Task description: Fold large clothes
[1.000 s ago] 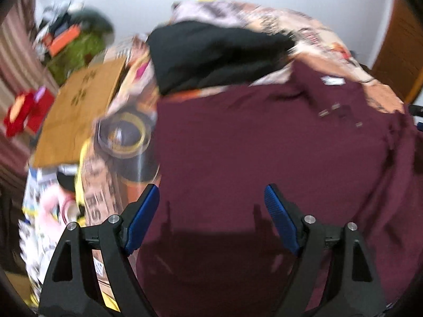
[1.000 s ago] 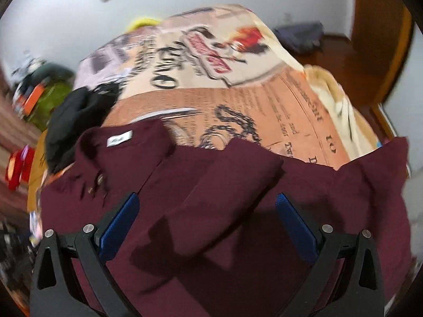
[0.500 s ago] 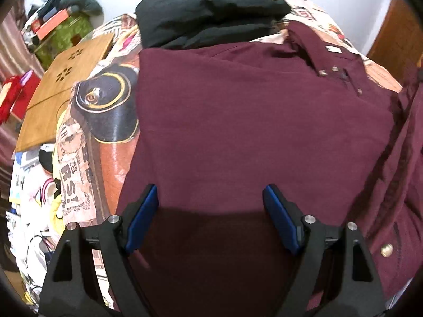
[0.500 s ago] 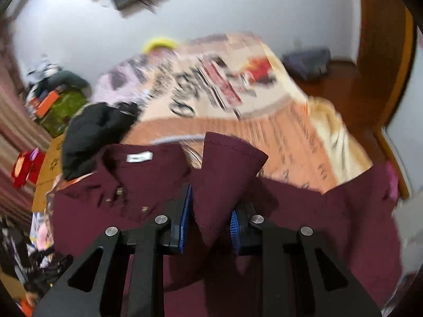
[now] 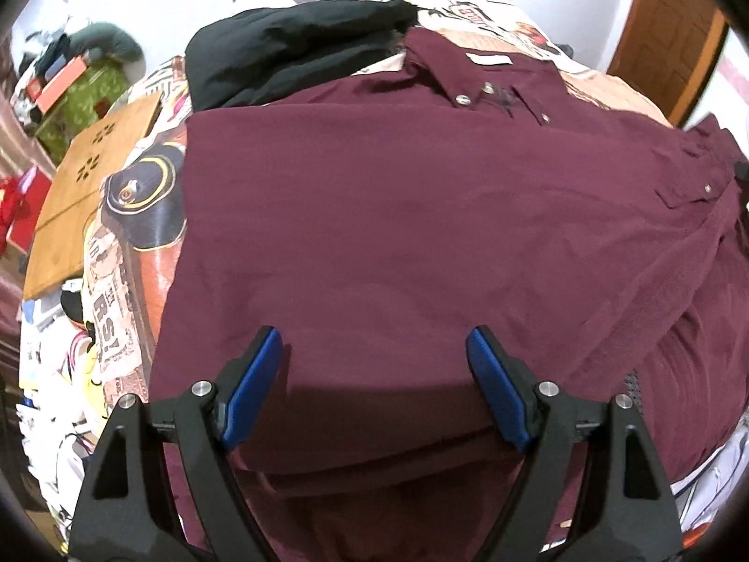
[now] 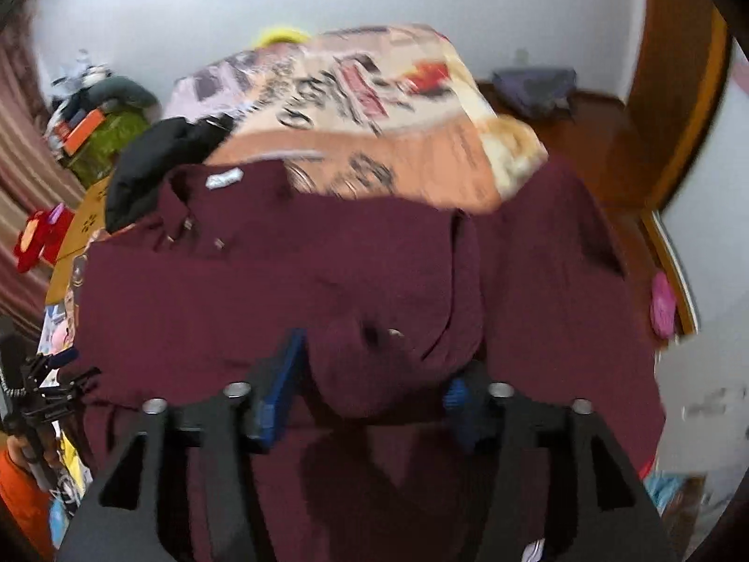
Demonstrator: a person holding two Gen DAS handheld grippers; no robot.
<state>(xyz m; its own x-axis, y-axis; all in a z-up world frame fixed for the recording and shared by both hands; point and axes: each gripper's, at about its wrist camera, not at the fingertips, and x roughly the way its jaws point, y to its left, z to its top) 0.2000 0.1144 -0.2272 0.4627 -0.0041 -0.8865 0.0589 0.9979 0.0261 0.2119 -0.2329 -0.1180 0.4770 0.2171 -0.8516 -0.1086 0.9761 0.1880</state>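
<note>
Garment: the large maroon button-up cotton shirt point(image 5: 421, 215) lies spread on the bed with the newspaper-print cover point(image 6: 374, 93), collar toward the far end, hem at the near edge under both grippers.

Left gripper point(image 5: 374, 379): fingers spread wide and empty, hovering over the hem near the bed's left edge; a second ago they hung in much the same place, so this side has not been worked.

Right gripper point(image 6: 374, 388): half a second ago it pinched the maroon sleeve tight and held it up; now the sleeve point(image 6: 398, 328) bunches across the shirt's front with the fingers wider apart on either side. The frame is blurred, so I cannot tell whether the pads press the cloth or have let it go.

Meaning for the task: the right sleeve looks folded inward over the body, a first fold nearly laid; the right flank hanging off the bed's right edge is probably next.

Nearby: a black folded garment point(image 5: 299, 47) sits beside the collar at the far-left corner.
</note>
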